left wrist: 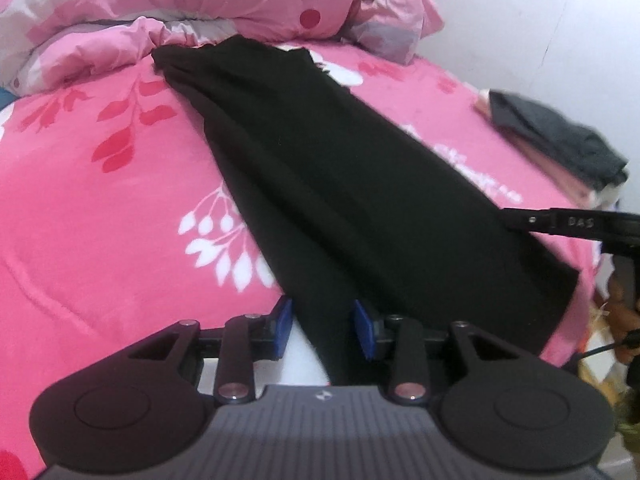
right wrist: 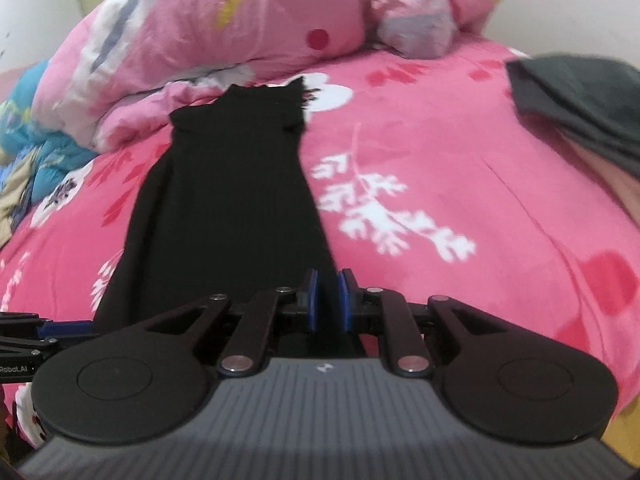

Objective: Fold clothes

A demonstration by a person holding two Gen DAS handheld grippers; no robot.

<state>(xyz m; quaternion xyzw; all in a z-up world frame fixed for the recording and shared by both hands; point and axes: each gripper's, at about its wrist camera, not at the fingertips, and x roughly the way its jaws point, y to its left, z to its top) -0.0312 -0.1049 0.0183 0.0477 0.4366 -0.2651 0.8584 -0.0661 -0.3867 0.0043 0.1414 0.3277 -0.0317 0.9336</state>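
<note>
Gripping the black garment (left wrist: pixel 320 184) hem, my left gripper (left wrist: pixel 323 330) and right gripper (right wrist: pixel 327 300) clenched cloth; the thin right pinch could slip.

Both wrist cams close, sharing black garment (left wrist: pixel 320 184).

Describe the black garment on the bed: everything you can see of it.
The black garment is a long, narrow piece of dark, matte, soft-looking fabric, laid flat lengthwise on the pink floral bedspread. Its far end is gathered near the rumpled pink quilt; its near end widens. The left gripper straddles one near edge, cloth between its blue pads. The right gripper is at the other near corner, jaws almost closed around the cloth.
</note>
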